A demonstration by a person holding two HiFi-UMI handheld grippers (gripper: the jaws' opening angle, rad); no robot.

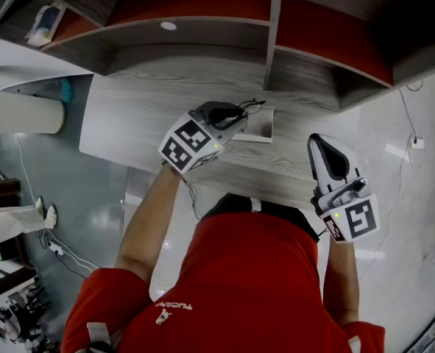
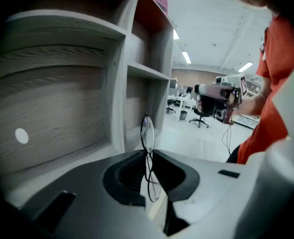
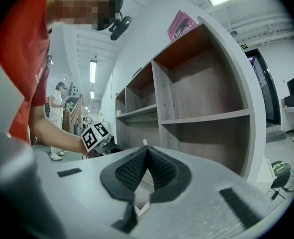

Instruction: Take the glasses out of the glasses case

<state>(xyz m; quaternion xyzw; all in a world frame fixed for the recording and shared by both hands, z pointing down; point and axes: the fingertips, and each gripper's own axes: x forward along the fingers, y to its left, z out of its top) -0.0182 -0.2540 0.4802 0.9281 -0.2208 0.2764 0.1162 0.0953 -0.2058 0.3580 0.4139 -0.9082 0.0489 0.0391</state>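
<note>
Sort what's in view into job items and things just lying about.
Job: thin black wire-framed glasses, clamped in left hand-held gripper; open white rectangular glasses case.
Lying about: white cylinder; white plug with thin cable.

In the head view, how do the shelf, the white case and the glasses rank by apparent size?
1. Shelf, by far the largest.
2. White case, partly hidden by the left gripper.
3. Glasses, only thin wire at that gripper's tip.
</note>
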